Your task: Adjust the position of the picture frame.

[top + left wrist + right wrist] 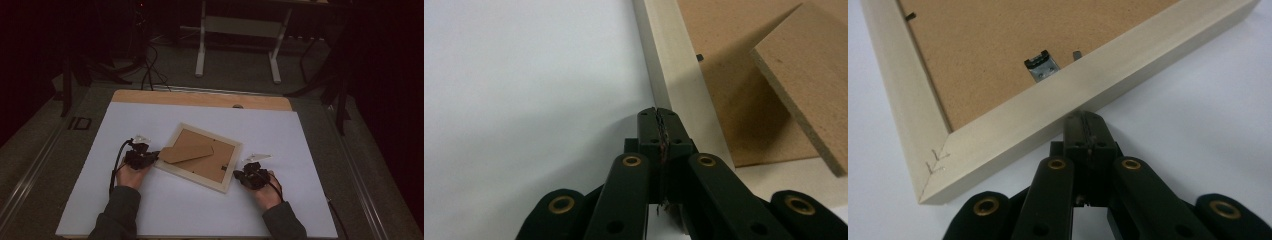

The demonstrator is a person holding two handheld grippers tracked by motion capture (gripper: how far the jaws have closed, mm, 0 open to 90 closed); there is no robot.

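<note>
A pale wooden picture frame (172, 172) lies face down and turned at an angle on the white table. Its brown backing board (210, 160) faces up, with a brown easel stand (186, 153) lifted off it at the left. My left gripper (151, 155) is shut with nothing in it, its tips against the frame's left edge (674, 95). My right gripper (239, 175) is also shut, its tips touching the outer face of the frame's right side (1128, 75). A small metal hanger (1042, 65) sits on the backing just inside that side.
The white sheet (150, 210) covers most of a wooden tabletop (200, 97). Beyond the table stand a white metal stand (239, 47) and dark cables (150, 70) on the floor. Forearms in dark sleeves (117, 217) come in from the bottom.
</note>
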